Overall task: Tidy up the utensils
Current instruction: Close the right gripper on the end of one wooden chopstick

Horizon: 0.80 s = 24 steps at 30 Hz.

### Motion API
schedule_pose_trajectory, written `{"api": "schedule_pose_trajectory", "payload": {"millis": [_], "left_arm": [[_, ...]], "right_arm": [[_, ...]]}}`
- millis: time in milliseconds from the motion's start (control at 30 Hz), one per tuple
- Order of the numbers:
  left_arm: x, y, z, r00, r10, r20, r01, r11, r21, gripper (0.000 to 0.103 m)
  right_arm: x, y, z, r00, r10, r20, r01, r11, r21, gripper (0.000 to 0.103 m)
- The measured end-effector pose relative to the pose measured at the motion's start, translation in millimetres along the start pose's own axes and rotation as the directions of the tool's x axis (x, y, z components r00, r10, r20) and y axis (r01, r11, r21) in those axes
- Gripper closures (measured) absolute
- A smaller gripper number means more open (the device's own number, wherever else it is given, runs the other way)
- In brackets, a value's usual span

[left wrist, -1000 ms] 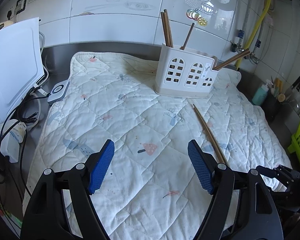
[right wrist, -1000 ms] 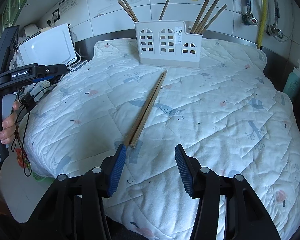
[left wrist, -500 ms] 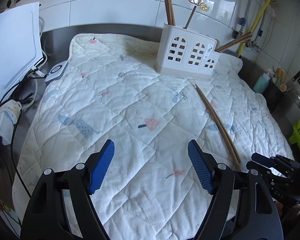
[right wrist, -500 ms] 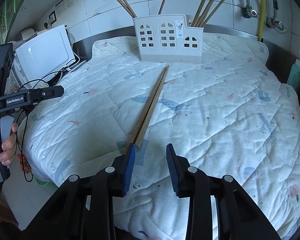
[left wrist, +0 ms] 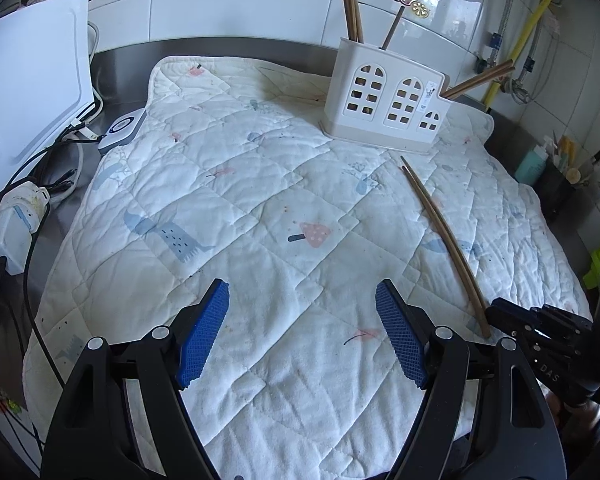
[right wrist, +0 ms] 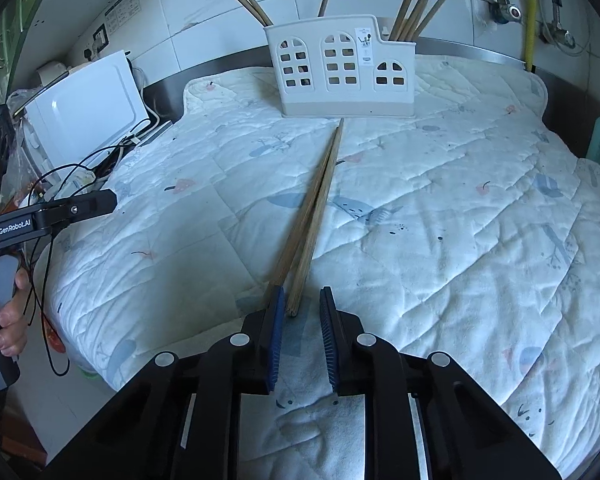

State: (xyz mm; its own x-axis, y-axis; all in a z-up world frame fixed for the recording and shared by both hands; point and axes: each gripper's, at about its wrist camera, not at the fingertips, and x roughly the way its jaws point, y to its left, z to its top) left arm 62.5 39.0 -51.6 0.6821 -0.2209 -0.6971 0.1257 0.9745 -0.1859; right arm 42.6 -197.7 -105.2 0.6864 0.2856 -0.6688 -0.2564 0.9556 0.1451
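Note:
A pair of brown chopsticks [right wrist: 316, 208] lies on the white quilted mat [right wrist: 460, 200], pointing toward the white utensil holder [right wrist: 340, 76], which has several chopsticks standing in it. My right gripper [right wrist: 300, 308] is low over the mat and its jaws are closing. The chopsticks' near ends lie between the blue pads, close to the left one, with a gap to the right one. My left gripper [left wrist: 302, 332] hovers open over bare mat with nothing between its fingers. From there the chopsticks [left wrist: 440, 224] and holder [left wrist: 384, 100] lie off to the right.
A white board [left wrist: 28, 80], cables and a power strip [left wrist: 12, 224] crowd the counter left of the mat. A teal bottle [left wrist: 530, 164] and a yellow hose [left wrist: 532, 28] are at the right. A person's hand [right wrist: 8, 320] grips the left gripper's handle.
The right jaws have narrowed from wide apart and edged forward, so the chopsticks' near ends now lie between them. The left gripper has sunk slightly, its jaws unchanged.

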Motion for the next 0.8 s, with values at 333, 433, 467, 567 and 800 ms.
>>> {"api": "schedule_pose_trajectory", "payload": {"millis": [333,433,467,567,800], "left_arm": [[1.9,7.1,-5.9,1.0,0.0,-0.007,0.0,1.0,-0.027,0.028],[2.6,7.8,-6.9,1.0,-0.001,-0.011,0.0,0.999,-0.034,0.028],[2.7,7.9,-7.1,1.0,0.0,-0.01,0.0,0.999,-0.035,0.028],[2.3,8.6,-7.1,1.0,0.004,-0.007,-0.004,0.999,-0.041,0.028],[3.7,6.7,-8.0,1.0,-0.003,-0.012,0.003,0.999,-0.036,0.028]], "right_arm": [[5.9,2.8,7.0,0.998,-0.062,-0.01,0.062,0.998,-0.031,0.09],[7.3,2.6,8.2,0.996,-0.084,-0.01,0.083,0.996,-0.039,0.096],[7.3,1.6,8.4,0.996,-0.087,-0.011,0.086,0.996,-0.035,0.096],[8.2,-1.4,9.8,0.996,-0.087,-0.016,0.087,0.996,-0.025,0.096],[12.5,-0.4,11.9,0.997,-0.078,-0.022,0.077,0.996,-0.033,0.095]]}}
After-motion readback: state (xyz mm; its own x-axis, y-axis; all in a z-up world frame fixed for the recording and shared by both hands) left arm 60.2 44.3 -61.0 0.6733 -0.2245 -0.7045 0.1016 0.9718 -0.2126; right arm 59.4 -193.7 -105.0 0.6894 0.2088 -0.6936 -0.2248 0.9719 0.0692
